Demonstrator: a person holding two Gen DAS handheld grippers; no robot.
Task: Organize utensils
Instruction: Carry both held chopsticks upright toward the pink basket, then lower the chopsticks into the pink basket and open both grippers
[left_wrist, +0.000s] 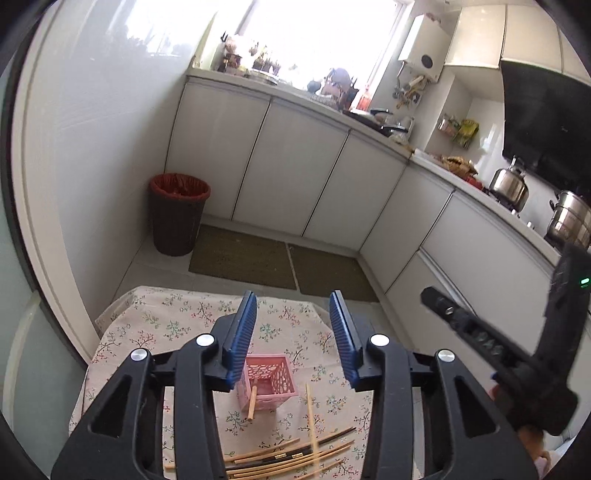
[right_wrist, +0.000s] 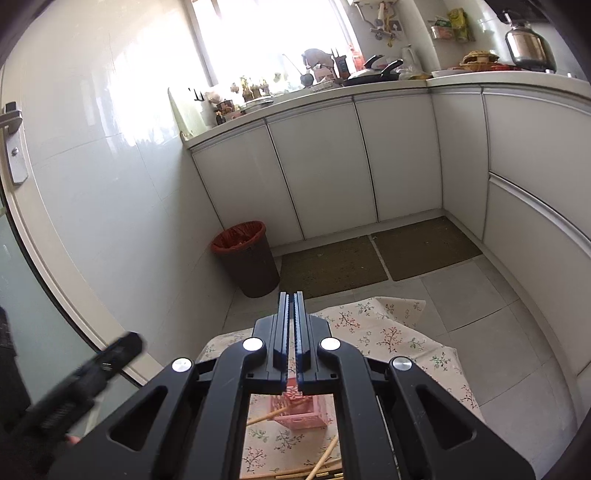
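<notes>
A: What is recorded for the left gripper (left_wrist: 292, 334)?

B: Its jaws are seen apart, blue pads facing each other, with nothing between them. It is held above the table (left_wrist: 122, 332), which is covered by a floral cloth (left_wrist: 177, 325).

A: And the right gripper (right_wrist: 291, 339)?

B: Its jaws are seen closed, the pads almost touching, only a thin slit left. Nothing is gripped. It is also held over the table, pointing down at a slant.

A: Where is the basket (left_wrist: 267, 380) noted?

B: A pink basket with cut-out walls is seen near the middle of the cloth, open side up. In the right wrist view it lies directly below the closed jaws and is partly hidden by them.

A: The chopsticks (left_wrist: 288, 458)?

B: A loose heap is seen on the cloth near the table's near edge, in front of the basket. Most are pale wood; at least one dark chopstick (left_wrist: 314, 441) is noted among them. One stick (left_wrist: 253, 402) is propped inside the basket, its lower end sticking out over the near rim. Another stick (left_wrist: 311, 424) stands steeply tilted just right of the basket, above the heap; whether it is touching the heap cannot be told.

A: Anything beyond the table?

B: A brown bin (left_wrist: 177, 214) with a red liner is seen on the floor by the wall, and two mats (left_wrist: 277, 264) are laid along the white cabinets (left_wrist: 288, 173).
</notes>
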